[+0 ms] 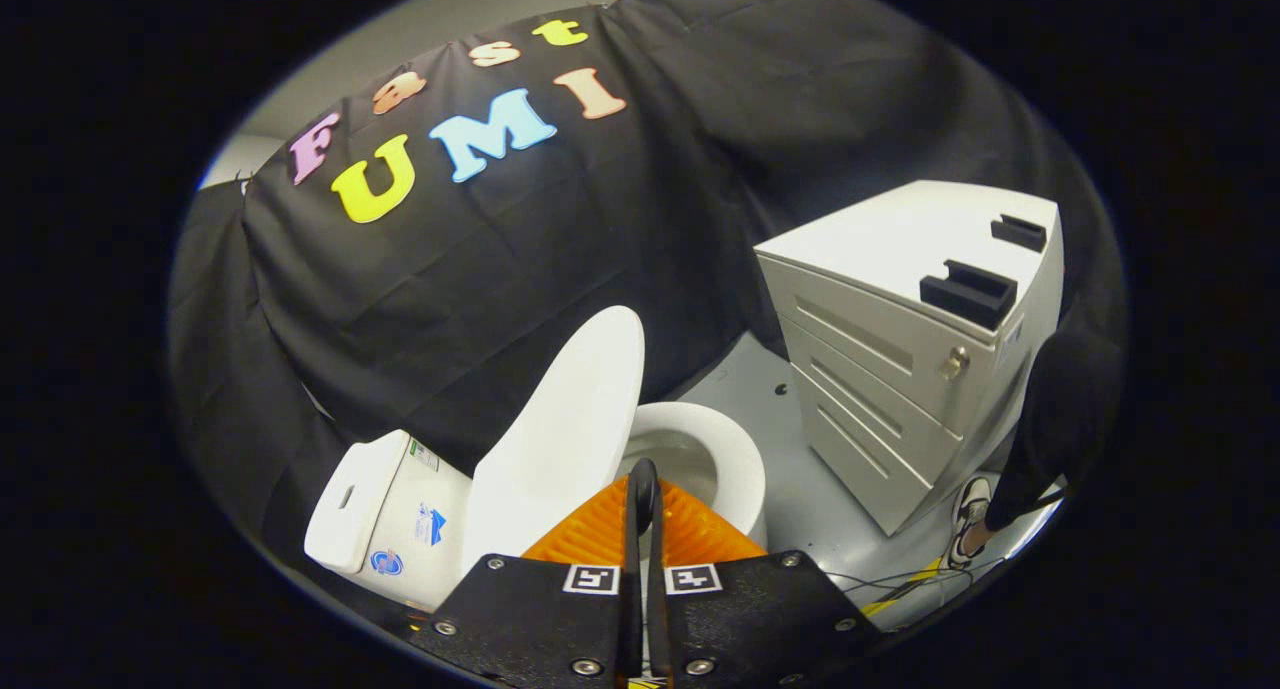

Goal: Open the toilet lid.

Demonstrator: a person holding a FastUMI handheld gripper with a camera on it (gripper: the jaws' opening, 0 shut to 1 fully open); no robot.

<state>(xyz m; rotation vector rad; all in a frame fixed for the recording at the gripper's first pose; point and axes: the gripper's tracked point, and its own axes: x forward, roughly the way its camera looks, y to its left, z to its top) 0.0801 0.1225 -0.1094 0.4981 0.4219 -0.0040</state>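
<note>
Grey floor (pixel 800 469), lid (pixel 560 429) upright against the tank (pixel 390 509).
Gripper (pixel 642 499) jaws closed, empty, before the bowl (pixel 720 449); cabinet (pixel 900 369) beside.

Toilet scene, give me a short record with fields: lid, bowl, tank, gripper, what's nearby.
lid: lid raised, standing up against the tank side, just beyond the fingers
bowl: bowl uncovered, rim showing ahead of the fingers
tank: tank behind the lid, stickers on its side
gripper: gripper with jaws closed together, nothing between them, apart from the lid
nearby: drawer cabinet beside the bowl, on the grey floor; a person's shoe past the cabinet
task state: lid looks open
</note>
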